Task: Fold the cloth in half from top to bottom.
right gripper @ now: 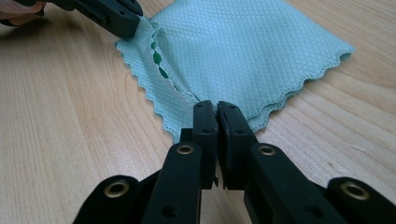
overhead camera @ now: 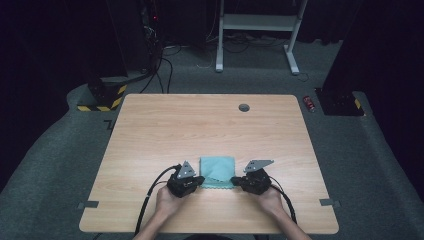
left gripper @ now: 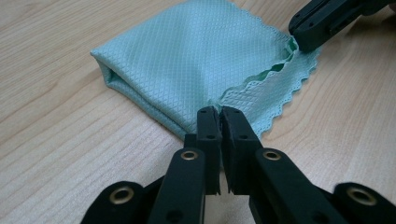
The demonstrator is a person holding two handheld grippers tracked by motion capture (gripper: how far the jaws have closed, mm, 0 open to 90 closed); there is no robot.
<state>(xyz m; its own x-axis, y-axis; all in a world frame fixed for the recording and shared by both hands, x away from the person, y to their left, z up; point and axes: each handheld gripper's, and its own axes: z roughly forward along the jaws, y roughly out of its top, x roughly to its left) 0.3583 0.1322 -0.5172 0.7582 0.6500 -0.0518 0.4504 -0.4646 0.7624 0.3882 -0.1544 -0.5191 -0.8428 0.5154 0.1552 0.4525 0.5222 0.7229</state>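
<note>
Where folded, teal waffle-weave cloth shows scalloped edges

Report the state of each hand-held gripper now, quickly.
Left hand-held gripper: jaws all but closed, pinching a near corner of the folded teal cloth.
Right hand-held gripper: jaws all but closed, pinching the cloth's other near corner.

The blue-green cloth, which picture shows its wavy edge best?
The left gripper view: the cloth lies close, its scalloped edge and lifted top layer plain. The right gripper view shows the same edge nearly as well, from the other side. The high view shows a small folded square between the two grippers, edge too small to tell.
</note>
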